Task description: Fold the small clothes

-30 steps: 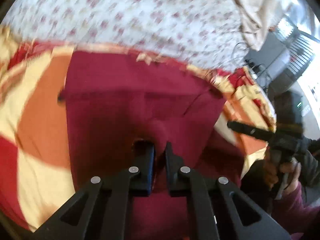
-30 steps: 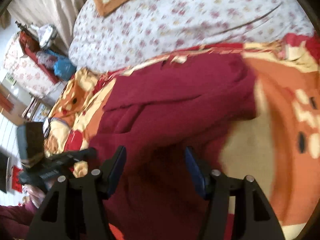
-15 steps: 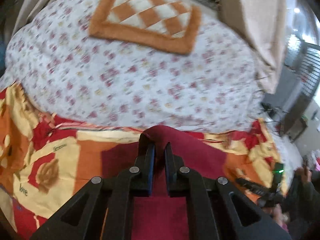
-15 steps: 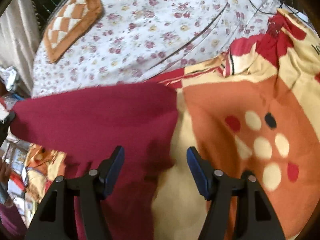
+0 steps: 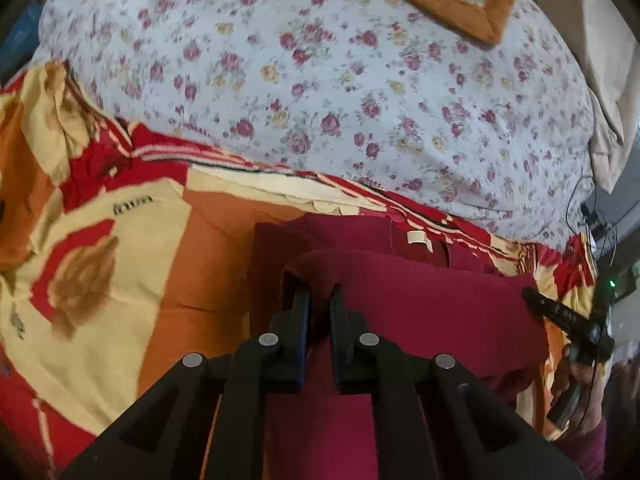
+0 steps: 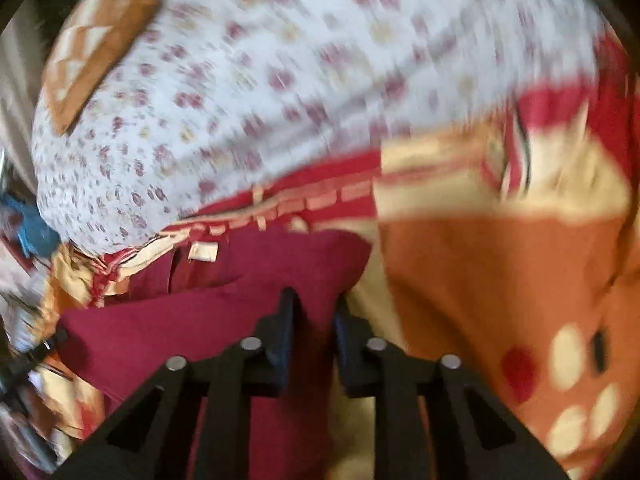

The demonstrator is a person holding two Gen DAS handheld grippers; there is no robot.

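Between both hand-held grippers, maroon garment (image 5: 420, 304), over patterned blanket (image 5: 120, 280)

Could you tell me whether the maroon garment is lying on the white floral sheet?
No, the maroon garment lies on the orange, cream and red blanket, short of the floral sheet beyond it.

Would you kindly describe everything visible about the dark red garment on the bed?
The dark red garment is a soft, knit-looking cloth lying on the orange, yellow and red blanket. Its near edge is lifted and doubled toward the far edge, where a pale label shows. The left gripper is shut on one corner of the fold; the right gripper is closing with the other corner between its fingers.
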